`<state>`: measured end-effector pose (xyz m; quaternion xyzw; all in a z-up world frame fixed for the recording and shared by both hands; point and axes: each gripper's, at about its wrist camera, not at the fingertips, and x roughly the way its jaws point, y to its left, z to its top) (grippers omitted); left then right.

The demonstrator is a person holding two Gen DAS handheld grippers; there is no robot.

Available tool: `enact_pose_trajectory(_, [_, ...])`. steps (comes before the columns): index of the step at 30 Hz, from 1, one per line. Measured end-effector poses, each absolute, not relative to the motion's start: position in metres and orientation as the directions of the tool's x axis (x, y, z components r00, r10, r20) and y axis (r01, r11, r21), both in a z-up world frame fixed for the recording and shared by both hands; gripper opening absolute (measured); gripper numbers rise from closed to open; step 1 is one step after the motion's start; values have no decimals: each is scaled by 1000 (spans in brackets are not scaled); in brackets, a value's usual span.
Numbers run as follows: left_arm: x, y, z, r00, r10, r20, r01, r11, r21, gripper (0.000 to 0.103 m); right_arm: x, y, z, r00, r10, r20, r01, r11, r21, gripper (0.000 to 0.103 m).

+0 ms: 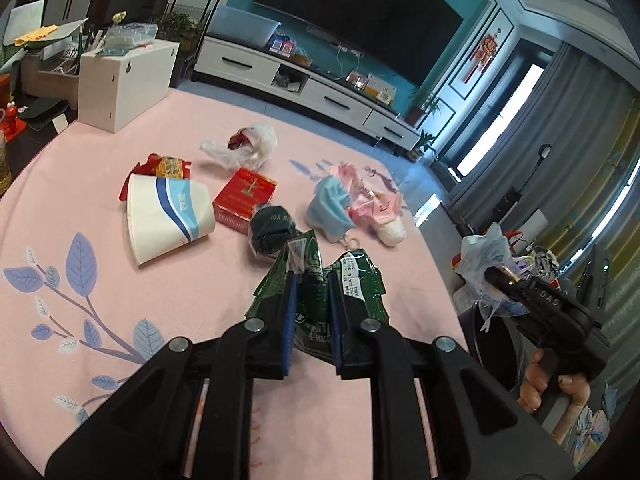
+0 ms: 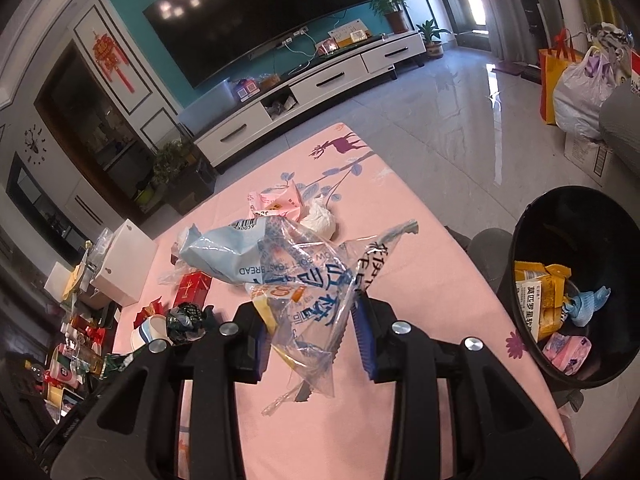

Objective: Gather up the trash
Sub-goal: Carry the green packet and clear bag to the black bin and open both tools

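Trash items lie scattered on a pink cloth (image 1: 100,184) printed with blue leaves. Green wrapper (image 1: 316,280): crumpled, glossy foil with a white date label, clenched between the blue pads of the left gripper (image 1: 311,312) and lifted clear of the cloth. Clear bag (image 2: 304,280): transparent plastic with blue lettering, creased and hanging, pinched between the pads of the right gripper (image 2: 310,336); in the left view the same gripper appears at right, a hand (image 1: 554,384) around its grip.

On the cloth beyond the left gripper, from left to far right: a white paper cup (image 1: 168,216) with a blue band, lying on its side; a red and yellow wrapper (image 1: 166,166) just behind it; a red box (image 1: 244,198) beside the cup; a dark crumpled wrapper (image 1: 272,230) nearest the held foil; a white plastic bag (image 1: 248,144) farther back; a blue mask (image 1: 330,204) and pink packets (image 1: 372,204) touching one another.

Black bin (image 2: 592,216): stands off the cloth's right edge, near the right gripper, and holds yellow, blue and pink wrappers.
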<state>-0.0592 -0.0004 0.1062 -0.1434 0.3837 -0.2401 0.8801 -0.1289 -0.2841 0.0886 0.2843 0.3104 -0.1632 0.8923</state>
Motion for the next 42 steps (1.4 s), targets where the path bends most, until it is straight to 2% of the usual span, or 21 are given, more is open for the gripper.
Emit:
enact_pose_trajectory(10, [-64, 1, 113, 569, -568, -595, 330, 820, -468, 16, -147, -282, 94, 747, -165, -644, 488, 794, 362, 36])
enact_pose_trajectory(14, [-67, 0, 117, 573, -576, -583, 339, 814, -472, 16, -150, -290, 95, 770, -97, -631, 450, 783, 430, 36])
enact_pose_trajectory(17, [-71, -4, 121, 571, -589, -571, 352, 805, -478, 16, -154, -292, 98, 772, -105, -627, 448, 789, 420, 36])
enact_pose_trajectory(21, [-76, -14, 127, 572, -607, -551, 376, 791, -482, 16, -163, -303, 101, 805, 24, -593, 363, 771, 523, 36])
enact_pose_trajectory(25, [-84, -40, 136, 557, -635, -535, 412, 771, -486, 16, -179, -310, 113, 816, -57, -575, 392, 786, 479, 36])
enact_pose_trajectory(29, [-93, -81, 144, 516, -682, -518, 476, 731, -489, 16, -193, -328, 117, 832, -40, -553, 380, 767, 517, 37])
enact_pose_trajectory(38, [-109, -182, 139, 391, -757, -524, 579, 644, -499, 16, -234, -371, 119, 797, -234, -556, 537, 696, 477, 38])
enact_pose_trajectory(42, [-112, -226, 126, 322, -770, -551, 614, 613, -497, 16, -250, -395, 111, 727, -342, -595, 651, 620, 438, 38])
